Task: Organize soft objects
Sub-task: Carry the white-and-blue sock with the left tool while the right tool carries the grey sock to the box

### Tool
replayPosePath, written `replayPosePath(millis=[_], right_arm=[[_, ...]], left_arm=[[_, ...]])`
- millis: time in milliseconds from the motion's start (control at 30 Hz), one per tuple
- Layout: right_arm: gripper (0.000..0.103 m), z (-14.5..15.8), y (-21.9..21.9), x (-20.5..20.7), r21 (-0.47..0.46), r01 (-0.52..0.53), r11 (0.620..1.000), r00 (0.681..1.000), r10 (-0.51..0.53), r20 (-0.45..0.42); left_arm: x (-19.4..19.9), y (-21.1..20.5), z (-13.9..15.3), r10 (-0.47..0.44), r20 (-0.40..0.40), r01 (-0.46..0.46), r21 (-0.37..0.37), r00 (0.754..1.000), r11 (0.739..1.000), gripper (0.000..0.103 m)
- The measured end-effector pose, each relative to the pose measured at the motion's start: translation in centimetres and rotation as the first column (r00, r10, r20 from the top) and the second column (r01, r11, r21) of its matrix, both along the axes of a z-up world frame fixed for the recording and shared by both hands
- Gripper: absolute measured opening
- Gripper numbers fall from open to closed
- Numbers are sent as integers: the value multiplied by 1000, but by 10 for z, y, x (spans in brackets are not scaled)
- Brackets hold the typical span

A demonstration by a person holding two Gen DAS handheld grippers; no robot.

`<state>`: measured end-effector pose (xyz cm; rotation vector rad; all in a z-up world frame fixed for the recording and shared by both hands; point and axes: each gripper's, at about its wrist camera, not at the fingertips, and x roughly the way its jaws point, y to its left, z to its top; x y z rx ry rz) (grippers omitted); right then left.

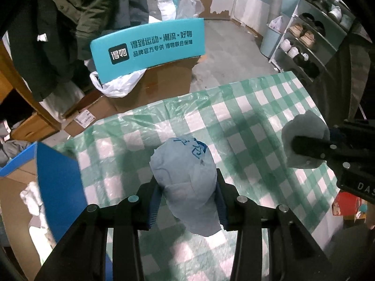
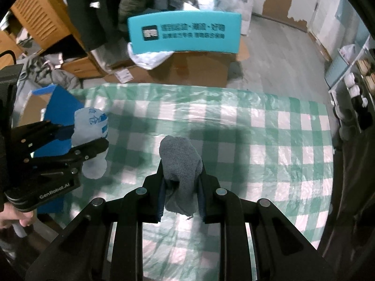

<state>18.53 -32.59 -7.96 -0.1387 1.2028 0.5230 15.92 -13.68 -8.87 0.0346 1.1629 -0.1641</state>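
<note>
The left gripper (image 1: 187, 192) points steeply down over the counter (image 1: 257, 107), which is covered in a green-and-white checked cloth under clear plastic. Its jaws are clamped on a pale blue soft bundle (image 1: 187, 178) printed with dark blue characters; the bundle bulges up past the fingertips toward 12 o'clock and hangs out below them toward 5 o'clock, clear of the cloth. In the right wrist view the same gripper (image 2: 93, 140) reaches in from 9 o'clock with the blue bundle (image 2: 90, 121) pinched between its black fingers (image 2: 91, 149), and a hand (image 2: 9, 213) grips its handle at the lower left edge.

The right gripper (image 2: 180, 178) also tilts steeply downward, its jaws nearly together and squeezed on a grey knitted sock (image 2: 180, 161) that stands up between the pads and droops beneath them. Seen from the left wrist camera, that gripper (image 1: 302, 145) enters at 3 o'clock with the grey sock (image 1: 304, 126) bunched around its tip.

Beyond the counter's far edge, at 12 o'clock, a teal box (image 2: 185, 34) with Chinese lettering sits on a cardboard carton (image 2: 199, 68). A blue box flap (image 1: 58, 187) stands at 9 o'clock beside the counter, and a shoe rack (image 1: 311, 39) lines the wall at 2 o'clock
</note>
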Motion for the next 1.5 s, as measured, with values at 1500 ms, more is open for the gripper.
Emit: replayPosePath(millis=[1500], right_arm=[[20, 51, 154, -108, 68, -330, 942, 943, 326, 62]], left_arm=[[-138, 146, 71, 121, 96, -123, 7, 988, 992, 41]])
